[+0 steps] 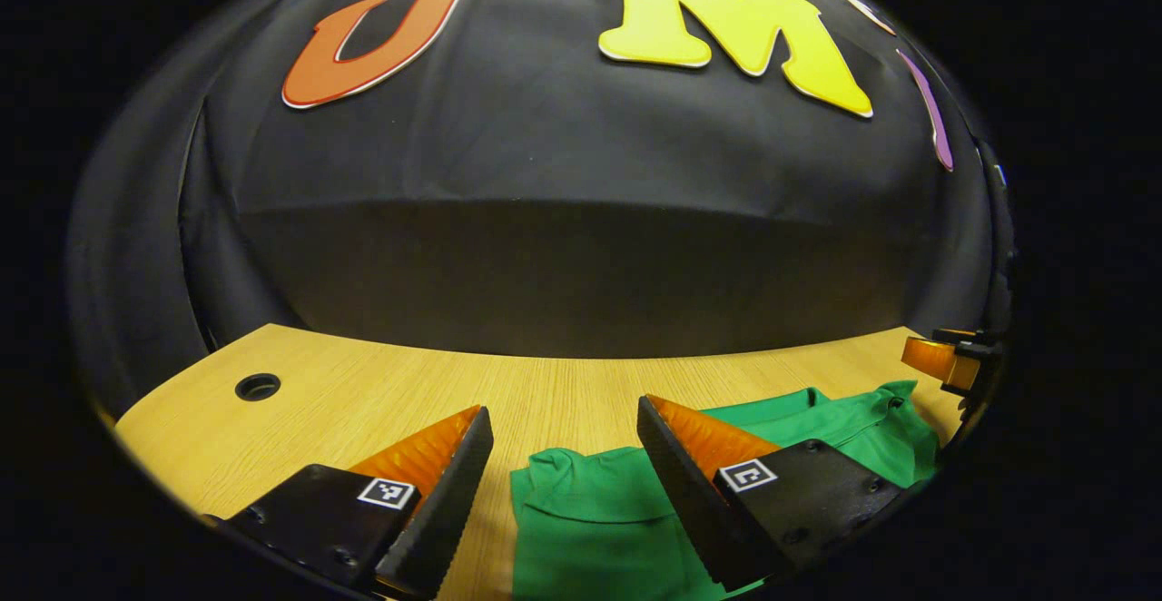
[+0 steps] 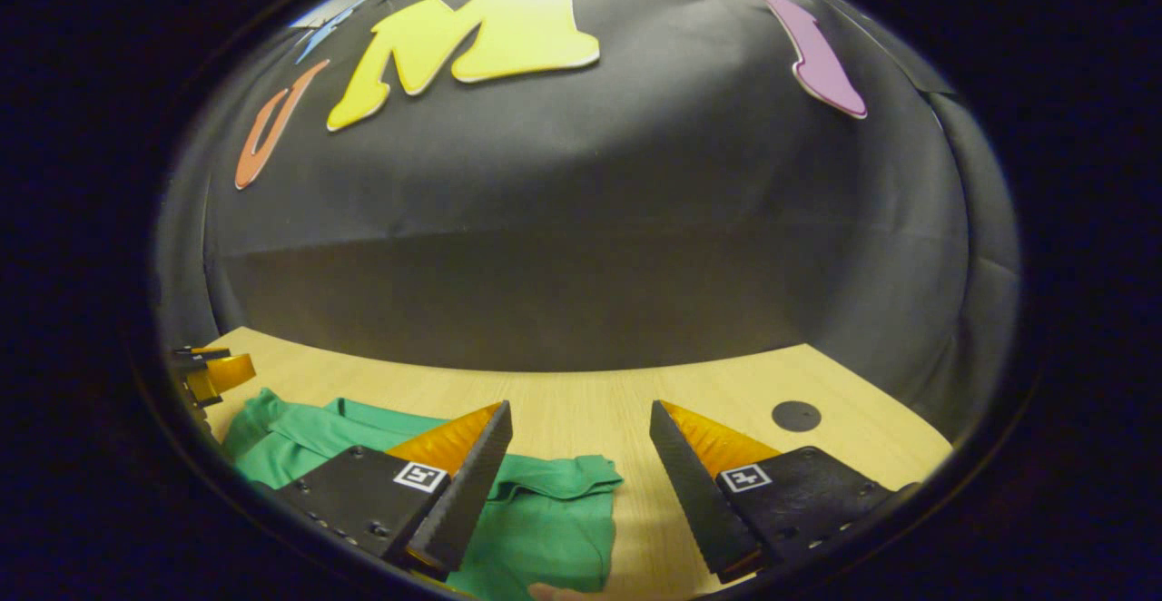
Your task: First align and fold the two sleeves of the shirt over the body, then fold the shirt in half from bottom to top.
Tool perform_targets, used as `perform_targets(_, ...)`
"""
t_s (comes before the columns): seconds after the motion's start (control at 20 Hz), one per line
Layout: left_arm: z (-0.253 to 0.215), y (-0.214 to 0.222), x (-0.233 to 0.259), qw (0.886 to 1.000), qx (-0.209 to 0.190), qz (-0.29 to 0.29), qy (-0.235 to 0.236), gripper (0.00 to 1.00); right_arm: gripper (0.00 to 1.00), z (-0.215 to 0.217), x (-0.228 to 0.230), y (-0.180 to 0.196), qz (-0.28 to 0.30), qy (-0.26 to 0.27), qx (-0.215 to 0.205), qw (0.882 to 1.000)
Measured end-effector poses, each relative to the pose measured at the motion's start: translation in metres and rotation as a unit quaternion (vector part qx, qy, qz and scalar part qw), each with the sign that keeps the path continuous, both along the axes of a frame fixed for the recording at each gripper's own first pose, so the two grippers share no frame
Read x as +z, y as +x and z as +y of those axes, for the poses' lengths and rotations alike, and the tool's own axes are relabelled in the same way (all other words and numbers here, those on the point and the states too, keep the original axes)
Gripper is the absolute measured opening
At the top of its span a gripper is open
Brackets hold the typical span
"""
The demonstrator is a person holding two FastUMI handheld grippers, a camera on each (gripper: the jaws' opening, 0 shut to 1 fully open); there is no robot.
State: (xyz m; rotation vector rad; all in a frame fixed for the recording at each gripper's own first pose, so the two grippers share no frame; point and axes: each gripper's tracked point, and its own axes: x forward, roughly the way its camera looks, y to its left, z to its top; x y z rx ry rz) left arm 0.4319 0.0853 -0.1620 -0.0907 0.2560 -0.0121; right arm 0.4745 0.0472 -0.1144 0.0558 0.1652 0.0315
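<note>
The left gripper (image 1: 563, 456) hangs just above the table with its jaws spread wide and nothing between them; the inner faces of its wedge-shaped fingers are ribbed like saw teeth. Below the gap lies a sleeve (image 1: 581, 501) of the green shirt (image 1: 817, 428), soft knit cloth spread flat on the table, collar toward the far side. The right gripper (image 2: 581, 460) is likewise wide open and empty, poised over the other sleeve (image 2: 554, 510), whose hemmed cuff ends between its fingers. The table (image 1: 545, 383) is pale wood-grain laminate with a round cable hole (image 1: 258, 388).
</note>
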Motion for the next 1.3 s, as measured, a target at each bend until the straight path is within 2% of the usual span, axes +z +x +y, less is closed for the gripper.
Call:
perform_targets(0.2,0.026,-0.040,0.010,0.998,0.041,-0.040,0.014,1.00,0.94,-0.024,0.030,-0.043,-0.085,0.005,-0.058,0.995)
perform_targets(0.3,0.026,-0.067,0.017,0.997,0.043,-0.056,0.007,1.00,0.94,-0.034,0.033,-0.069,-0.101,0.024,-0.079,0.991)
perform_targets(0.45,0.023,-0.104,0.024,0.996,0.044,-0.072,0.009,1.00,0.92,-0.047,0.040,-0.107,-0.124,-0.001,-0.103,0.987)
perform_targets(0.5,0.021,-0.116,0.027,0.996,0.041,-0.077,0.008,1.00,0.92,-0.043,0.043,-0.120,-0.133,-0.009,-0.098,0.986)
perform_targets(0.55,0.018,-0.128,0.027,0.996,0.039,-0.080,0.005,1.00,0.95,-0.038,0.047,-0.133,-0.138,-0.011,-0.090,0.986)
perform_targets(0.6,0.011,-0.140,0.024,0.997,0.034,-0.076,0.001,1.00,0.92,-0.036,0.060,-0.138,-0.139,-0.012,-0.082,0.987)
perform_targets(0.7,0.003,-0.163,0.017,0.997,0.027,-0.067,0.006,1.00,0.92,-0.033,0.051,-0.165,-0.129,-0.009,-0.070,0.989)
perform_targets(0.75,0.001,-0.175,0.014,0.998,0.028,-0.060,0.017,1.00,0.96,-0.033,0.045,-0.179,-0.121,-0.011,-0.067,0.990)
perform_targets(0.85,-0.001,-0.202,0.017,0.997,0.029,-0.057,0.037,1.00,0.97,-0.033,0.036,-0.212,-0.101,-0.020,-0.052,0.993)
perform_targets(1.0,-0.016,-0.247,0.038,0.997,0.017,-0.063,0.033,1.00,0.97,-0.034,0.057,-0.266,-0.121,-0.045,-0.042,0.991)
perform_targets(1.1,-0.025,-0.277,0.064,0.996,0.013,-0.085,0.036,1.00,0.96,-0.042,0.075,-0.306,-0.133,-0.051,-0.052,0.988)
perform_targets(1.3,-0.052,-0.338,0.102,0.995,-0.002,-0.089,0.037,1.00,0.96,-0.051,0.100,-0.380,-0.116,-0.046,-0.040,0.991)
